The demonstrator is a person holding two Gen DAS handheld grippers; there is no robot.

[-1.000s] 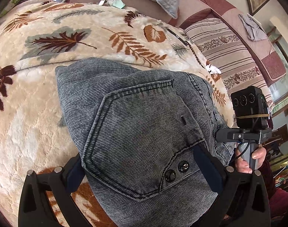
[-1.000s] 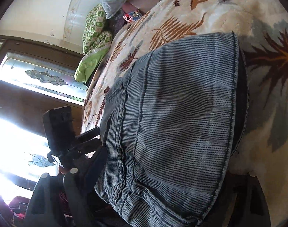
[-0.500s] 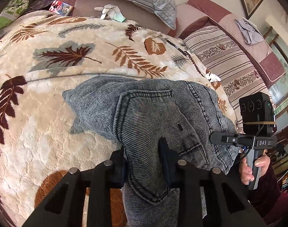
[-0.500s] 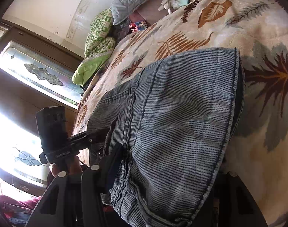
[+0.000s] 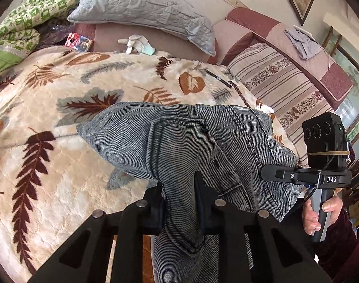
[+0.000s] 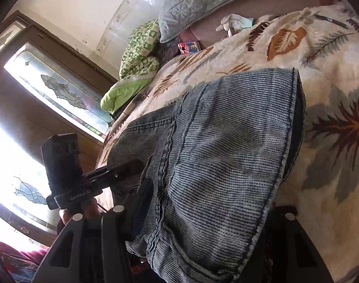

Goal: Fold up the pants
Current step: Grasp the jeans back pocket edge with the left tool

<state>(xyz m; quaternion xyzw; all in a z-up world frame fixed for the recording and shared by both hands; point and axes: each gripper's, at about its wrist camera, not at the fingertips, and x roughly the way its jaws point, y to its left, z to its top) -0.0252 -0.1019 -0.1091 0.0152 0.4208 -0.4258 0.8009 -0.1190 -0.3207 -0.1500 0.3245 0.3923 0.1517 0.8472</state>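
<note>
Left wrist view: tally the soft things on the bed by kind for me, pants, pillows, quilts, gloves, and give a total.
Pants: 1, grey-blue denim, pinched in the left gripper
Pillows: 2, grey and striped
Quilts: 1, green patterned
Gloves: 1 white bundle, number in it unclear
Total: 5

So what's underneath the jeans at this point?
The jeans lie on a cream leaf-print blanket, which shows all around them. The left gripper pinches a bunched fold at the near edge. Whatever sits directly beneath the denim is covered.
</note>
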